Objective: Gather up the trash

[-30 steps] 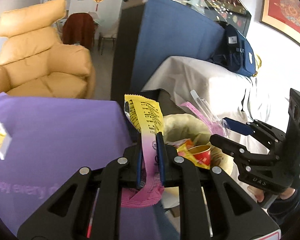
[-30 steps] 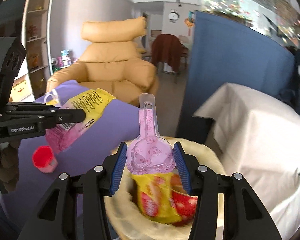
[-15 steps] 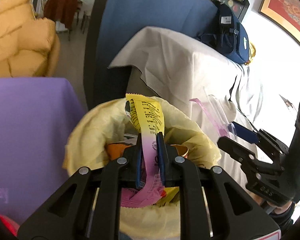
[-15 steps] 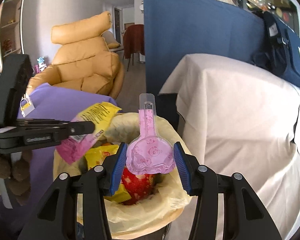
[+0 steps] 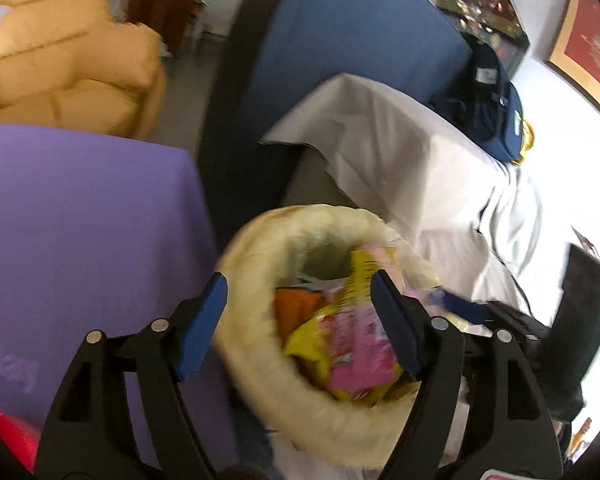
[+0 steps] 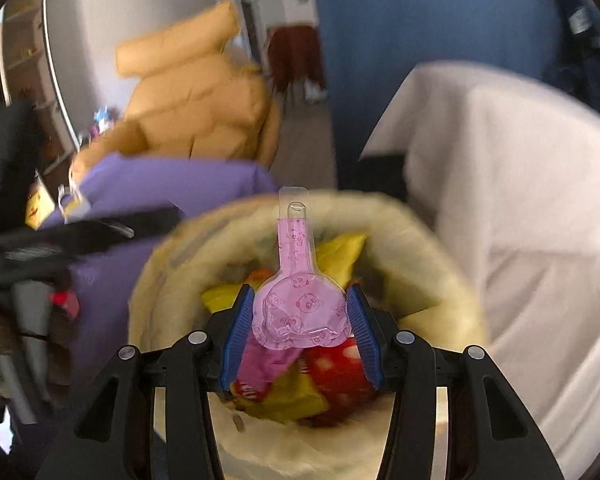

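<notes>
Left hand-held gripper (image 5: 300,320) is over the bin, jaws just sprung wide, nothing pressed between the blue pads; the yellow-and-pink wrapper (image 5: 356,332) lies loose in the gap toward the 3 o'clock finger, down among the other packets in the trash bin (image 5: 260,364); that bin's yellowish liner rim curls round from 9 to 12 o'clock of the jaws; the purple-covered counter (image 5: 84,220) spreads out at 9 o'clock, a white-draped surface (image 5: 412,168) at 1 o'clock. Right hand-held gripper (image 6: 300,320) is partway closed, pads clamped on either side of a pink see-through blister pack (image 6: 298,308), its narrow neck pointing to 12 o'clock; the pack hangs above the bin's mouth, red and yellow packets under it; the tan armchair (image 6: 196,96) sits beyond at 11 o'clock, blurred.
</notes>
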Action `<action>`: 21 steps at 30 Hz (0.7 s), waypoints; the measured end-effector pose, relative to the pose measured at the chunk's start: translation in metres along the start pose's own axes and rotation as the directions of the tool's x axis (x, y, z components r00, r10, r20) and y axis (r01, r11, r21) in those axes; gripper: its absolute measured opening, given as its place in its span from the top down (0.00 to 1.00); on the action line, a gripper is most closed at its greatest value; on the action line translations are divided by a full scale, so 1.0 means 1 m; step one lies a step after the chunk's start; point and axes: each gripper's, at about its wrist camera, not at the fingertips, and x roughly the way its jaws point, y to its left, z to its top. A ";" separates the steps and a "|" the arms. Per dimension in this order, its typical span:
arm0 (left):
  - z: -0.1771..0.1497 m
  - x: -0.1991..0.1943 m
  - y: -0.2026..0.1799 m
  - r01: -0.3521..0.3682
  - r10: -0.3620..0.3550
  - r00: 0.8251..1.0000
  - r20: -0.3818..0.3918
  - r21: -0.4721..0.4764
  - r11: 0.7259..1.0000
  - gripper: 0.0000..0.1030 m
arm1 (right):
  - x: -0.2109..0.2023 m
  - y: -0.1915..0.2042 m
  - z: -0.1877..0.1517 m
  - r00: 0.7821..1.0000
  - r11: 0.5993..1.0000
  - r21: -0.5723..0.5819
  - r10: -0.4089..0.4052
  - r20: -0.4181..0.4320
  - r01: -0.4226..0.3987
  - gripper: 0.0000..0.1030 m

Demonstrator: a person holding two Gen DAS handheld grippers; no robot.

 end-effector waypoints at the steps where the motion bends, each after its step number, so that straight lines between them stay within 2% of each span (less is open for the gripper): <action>1: -0.002 -0.007 0.002 -0.023 0.023 1.000 0.007 0.002 1.000 0.32 | 0.013 0.003 -0.001 0.999 1.000 -0.001 0.001 -0.044 -0.001 0.56; 3: -0.011 -0.025 0.005 -0.075 0.074 0.997 0.022 0.015 0.997 0.32 | 0.041 0.005 -0.004 0.991 1.000 -0.010 -0.029 -0.129 0.028 0.56; 5: -0.023 -0.043 0.007 -0.107 0.107 0.994 0.026 0.032 0.994 0.32 | 0.053 0.006 -0.007 0.984 0.998 -0.020 -0.058 -0.170 0.056 0.56; 10: -0.049 -0.072 0.010 -0.152 0.152 0.988 0.009 0.043 0.987 0.32 | 0.044 0.008 -0.009 0.984 0.999 -0.002 -0.045 -0.170 0.045 0.56; 13: -0.071 -0.094 0.006 -0.185 0.184 0.983 0.021 0.065 0.981 0.32 | 0.030 0.013 -0.013 0.989 0.998 0.006 -0.061 -0.132 0.062 0.54; 15: -0.084 -0.107 0.004 -0.198 0.196 0.980 0.035 0.070 0.978 0.32 | 0.015 0.017 -0.017 0.992 0.996 0.015 -0.086 -0.090 0.087 0.48; 17: -0.099 -0.123 -0.001 -0.219 0.215 0.975 0.060 0.082 0.972 0.32 | -0.006 0.022 -0.023 0.995 0.995 0.027 -0.098 -0.029 0.099 0.47; 21: -0.121 -0.155 -0.010 -0.264 0.253 0.960 0.120 0.086 0.961 0.32 | -0.055 0.042 -0.036 0.996 0.997 0.048 -0.058 0.072 0.055 0.47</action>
